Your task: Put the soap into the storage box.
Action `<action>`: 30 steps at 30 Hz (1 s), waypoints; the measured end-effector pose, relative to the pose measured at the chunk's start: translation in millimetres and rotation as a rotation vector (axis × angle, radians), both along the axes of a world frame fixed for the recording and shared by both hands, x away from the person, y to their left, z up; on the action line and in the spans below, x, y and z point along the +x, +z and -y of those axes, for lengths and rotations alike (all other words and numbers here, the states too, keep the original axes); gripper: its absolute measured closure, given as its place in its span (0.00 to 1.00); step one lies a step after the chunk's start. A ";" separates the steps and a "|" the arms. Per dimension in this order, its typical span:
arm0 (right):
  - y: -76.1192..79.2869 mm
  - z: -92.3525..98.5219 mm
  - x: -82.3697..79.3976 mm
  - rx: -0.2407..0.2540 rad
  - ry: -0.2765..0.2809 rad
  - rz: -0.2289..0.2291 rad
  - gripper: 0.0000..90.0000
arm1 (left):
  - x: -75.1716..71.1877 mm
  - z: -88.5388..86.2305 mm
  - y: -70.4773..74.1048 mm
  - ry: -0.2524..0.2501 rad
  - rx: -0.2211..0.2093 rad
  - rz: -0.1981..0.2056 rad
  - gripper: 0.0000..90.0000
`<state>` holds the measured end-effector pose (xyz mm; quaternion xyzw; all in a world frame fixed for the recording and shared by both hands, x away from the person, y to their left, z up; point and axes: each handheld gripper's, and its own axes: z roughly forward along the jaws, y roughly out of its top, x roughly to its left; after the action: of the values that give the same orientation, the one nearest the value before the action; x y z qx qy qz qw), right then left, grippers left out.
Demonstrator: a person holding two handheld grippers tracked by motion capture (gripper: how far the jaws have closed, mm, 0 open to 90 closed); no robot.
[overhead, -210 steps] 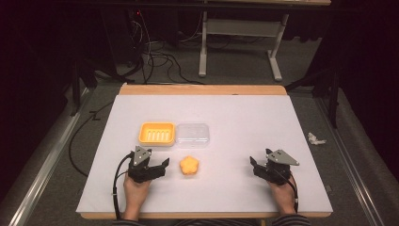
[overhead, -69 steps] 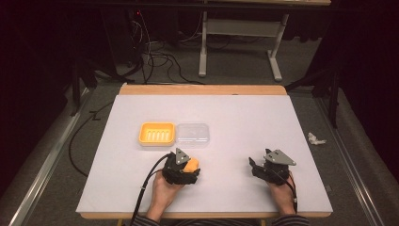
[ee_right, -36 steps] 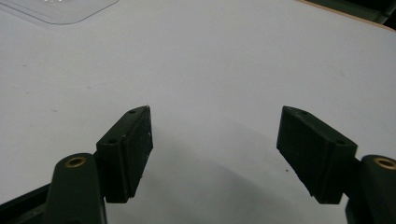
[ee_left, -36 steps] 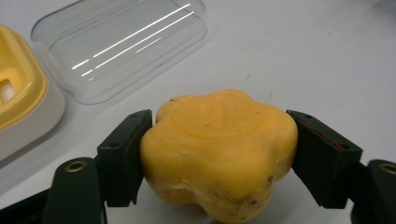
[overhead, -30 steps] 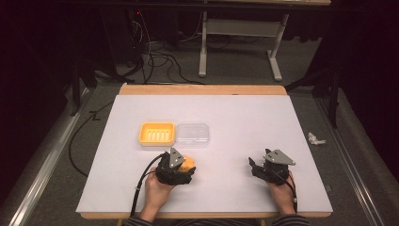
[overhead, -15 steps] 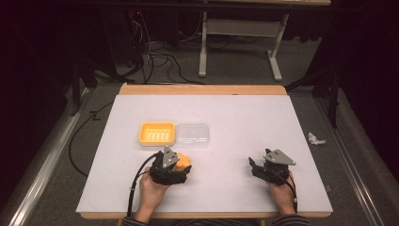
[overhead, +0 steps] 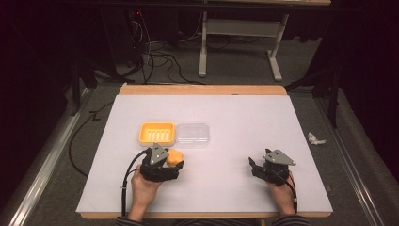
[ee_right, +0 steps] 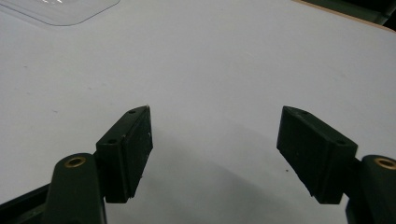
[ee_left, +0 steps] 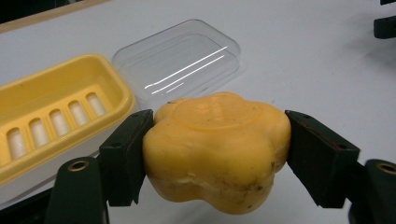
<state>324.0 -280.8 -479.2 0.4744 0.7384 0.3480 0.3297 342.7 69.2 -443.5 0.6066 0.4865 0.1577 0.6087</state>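
Left gripper clamped on yellow soap, one jaw on each side; soap lifted off white table, at 5 o'clock from yellow soap dish. Clear lid touching dish at its 3 o'clock. Right gripper at 3 o'clock from soap, well apart, jaws spread wide, nothing between, low over table.

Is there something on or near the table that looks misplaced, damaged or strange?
One thing stands out: a crumpled white scrap lies on the grey floor, right of the white table. Also, the yellow flower-shaped soap in the left gripper has dark specks along its lower edge.
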 end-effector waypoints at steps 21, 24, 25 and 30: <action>-0.2 -0.1 0.4 0.000 -0.002 0.000 0.30 | 17.2 -23.8 21.1 0.049 -0.039 0.017 0.31; -0.3 -0.3 0.6 -0.001 -0.002 -0.002 0.30 | 21.2 -26.2 23.3 0.049 -0.051 0.011 0.31; -0.3 -0.3 0.6 -0.001 -0.002 -0.002 0.30 | 21.2 -26.2 23.3 0.049 -0.051 0.011 0.31; -0.5 -0.4 0.9 0.000 -0.004 -0.003 0.30 | 28.0 -29.0 26.9 0.063 -0.057 0.013 0.31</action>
<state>324.9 -280.4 -479.7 0.4766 0.7378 0.3467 0.3292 370.8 98.2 -416.6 0.5725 0.5055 0.1667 0.6237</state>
